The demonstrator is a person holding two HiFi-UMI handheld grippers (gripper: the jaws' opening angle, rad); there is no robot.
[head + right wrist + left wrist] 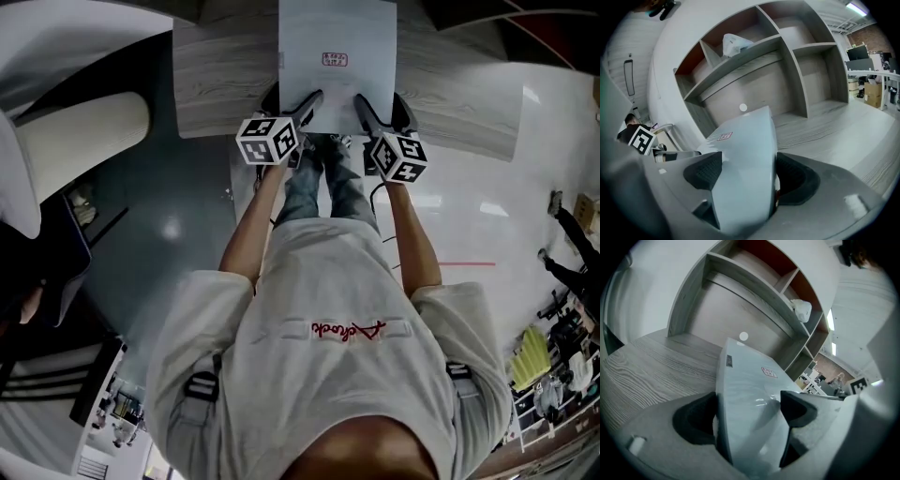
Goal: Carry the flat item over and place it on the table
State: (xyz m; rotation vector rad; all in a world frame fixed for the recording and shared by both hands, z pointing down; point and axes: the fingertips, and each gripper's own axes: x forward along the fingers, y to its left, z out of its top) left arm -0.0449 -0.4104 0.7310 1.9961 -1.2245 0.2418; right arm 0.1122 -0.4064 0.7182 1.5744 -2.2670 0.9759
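Note:
A flat pale grey package [336, 64] with a small red label lies out in front of me over the wood-grain table [216, 84]. My left gripper [302, 111] is shut on its near left corner and my right gripper [370, 114] is shut on its near right corner. In the left gripper view the flat package [749, 394] runs between the dark pads [696, 420] and the left gripper [750, 418] clamps it. The right gripper view shows the package [745, 164] pinched in the right gripper [750, 180]. Whether the package rests on the table or hovers just above it, I cannot tell.
Behind the table stands a wooden shelf unit [797, 70] with a white bag [733, 44] on an upper shelf. A pale curved chair [80, 131] is at the left of the head view. Glossy floor [469, 216] lies to the right.

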